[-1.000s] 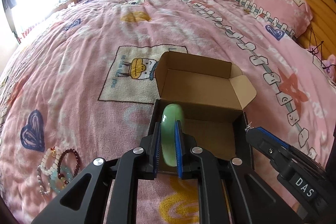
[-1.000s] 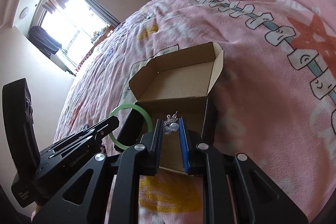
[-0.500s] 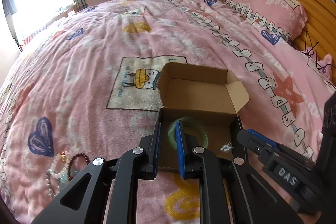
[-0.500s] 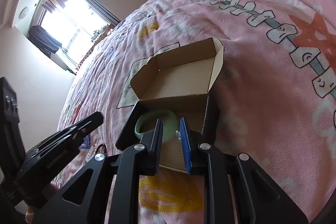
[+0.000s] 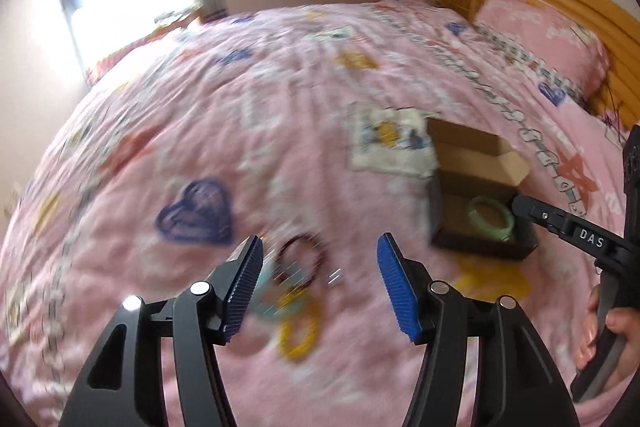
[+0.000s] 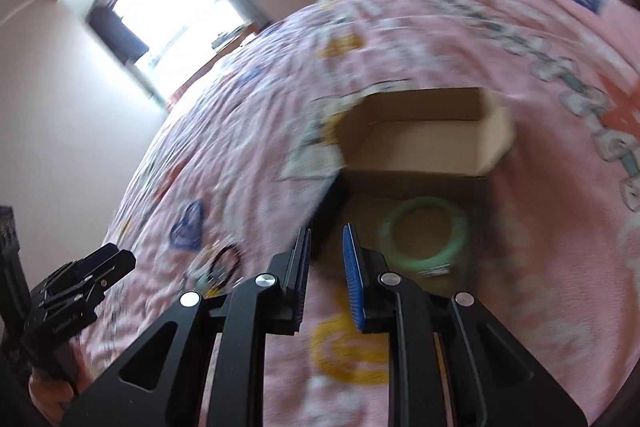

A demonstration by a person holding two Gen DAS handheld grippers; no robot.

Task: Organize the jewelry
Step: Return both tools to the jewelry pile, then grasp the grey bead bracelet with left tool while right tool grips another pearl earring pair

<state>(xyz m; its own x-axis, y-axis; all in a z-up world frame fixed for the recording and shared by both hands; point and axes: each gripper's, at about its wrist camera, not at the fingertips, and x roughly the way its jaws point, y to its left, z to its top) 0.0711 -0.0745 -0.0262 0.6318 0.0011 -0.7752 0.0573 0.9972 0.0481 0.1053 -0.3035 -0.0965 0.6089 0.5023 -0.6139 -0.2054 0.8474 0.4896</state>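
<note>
Pink bedding [image 5: 280,115] lay under an open cardboard box [image 6: 424,147] with a green bangle [image 6: 426,233] already flat inside. Left gripper [image 5: 320,267] was spread wide and empty over the beaded bracelets [image 5: 300,259] left to pack; right gripper [image 6: 326,259], narrowly parted, held nothing.

A smooth, glossy pale-green bangle [image 6: 425,231] lies in a matt brown cardboard box [image 6: 420,151] on a soft, fuzzy pink cloth blanket [image 5: 280,99].

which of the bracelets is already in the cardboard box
The pale green bangle: it lies flat inside the cardboard box. The dark beaded bracelet and yellow ring lie on the pink blanket.
</note>
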